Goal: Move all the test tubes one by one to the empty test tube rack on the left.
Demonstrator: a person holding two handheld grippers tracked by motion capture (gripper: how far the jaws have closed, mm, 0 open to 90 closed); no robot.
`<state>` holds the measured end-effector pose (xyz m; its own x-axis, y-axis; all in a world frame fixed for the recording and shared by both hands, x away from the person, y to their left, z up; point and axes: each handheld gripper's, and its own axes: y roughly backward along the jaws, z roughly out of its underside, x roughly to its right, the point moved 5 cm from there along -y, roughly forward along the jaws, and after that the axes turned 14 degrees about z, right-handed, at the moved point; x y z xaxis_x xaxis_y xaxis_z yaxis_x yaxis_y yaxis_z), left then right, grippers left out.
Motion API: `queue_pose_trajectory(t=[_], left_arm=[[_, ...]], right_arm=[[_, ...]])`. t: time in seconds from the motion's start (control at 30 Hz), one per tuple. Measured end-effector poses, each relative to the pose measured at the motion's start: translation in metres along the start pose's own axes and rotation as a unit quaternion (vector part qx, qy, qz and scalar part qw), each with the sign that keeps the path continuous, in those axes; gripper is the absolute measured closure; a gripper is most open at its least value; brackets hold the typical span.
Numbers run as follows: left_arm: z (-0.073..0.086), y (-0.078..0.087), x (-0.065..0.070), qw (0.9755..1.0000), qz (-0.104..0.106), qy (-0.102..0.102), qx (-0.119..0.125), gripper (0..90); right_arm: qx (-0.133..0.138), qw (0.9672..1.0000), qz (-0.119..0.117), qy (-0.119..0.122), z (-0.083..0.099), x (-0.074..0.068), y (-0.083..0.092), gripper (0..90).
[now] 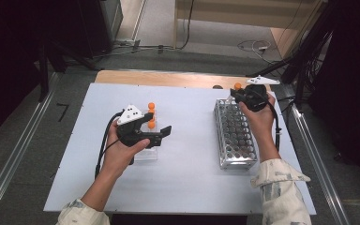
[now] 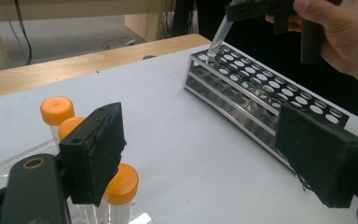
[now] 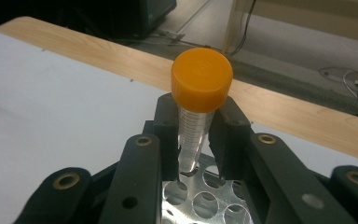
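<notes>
At about two o'clock on the white tabletop [image 1: 187, 187], the right hand-held gripper [image 1: 243, 97] is pinching a clear tube with an orange cap [image 3: 201, 79] and is tipping its point into a hole at the far corner of the metal rack [image 1: 234, 136]. Over at nine o'clock, the left hand-held gripper [image 1: 157, 135] is waiting with its jaws spread wide beside more orange-capped tubes [image 2: 57, 110] in a clear stand. It looks like the tube is going into the rack, so next it needs standing up straight, pushing down and letting go.
</notes>
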<state>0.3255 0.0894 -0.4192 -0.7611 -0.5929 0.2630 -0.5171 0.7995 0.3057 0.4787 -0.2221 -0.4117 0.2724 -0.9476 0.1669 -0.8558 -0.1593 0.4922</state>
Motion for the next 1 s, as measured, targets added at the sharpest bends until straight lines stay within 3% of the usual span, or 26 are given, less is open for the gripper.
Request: queue_pose_trajectory(t=[0.2,0.47,0.63,0.8,1.0], left_arm=[[-0.001,0.0,0.001,1.0,0.0,-0.001,0.004,17.3],[-0.002,0.001,0.004,1.0,0.001,-0.004,0.003,17.5],[-0.003,0.001,0.006,0.9999,0.003,-0.007,0.009,18.9],[-0.005,0.002,0.01,0.9998,0.009,-0.012,0.014,22.2],[-0.002,-0.001,0.013,0.9996,0.022,-0.016,0.004,31.3]], right_arm=[[0.023,0.9992,-0.023,0.025,-0.008,-0.017,0.027,71.4],[0.028,0.9934,-0.095,0.056,-0.003,-0.072,0.053,71.4],[0.015,0.9859,-0.144,0.085,0.011,-0.115,0.062,71.4],[0.001,0.9755,-0.187,0.116,0.027,-0.156,0.067,71.4],[-0.01,0.9657,-0.22,0.138,0.04,-0.191,0.067,71.4]])
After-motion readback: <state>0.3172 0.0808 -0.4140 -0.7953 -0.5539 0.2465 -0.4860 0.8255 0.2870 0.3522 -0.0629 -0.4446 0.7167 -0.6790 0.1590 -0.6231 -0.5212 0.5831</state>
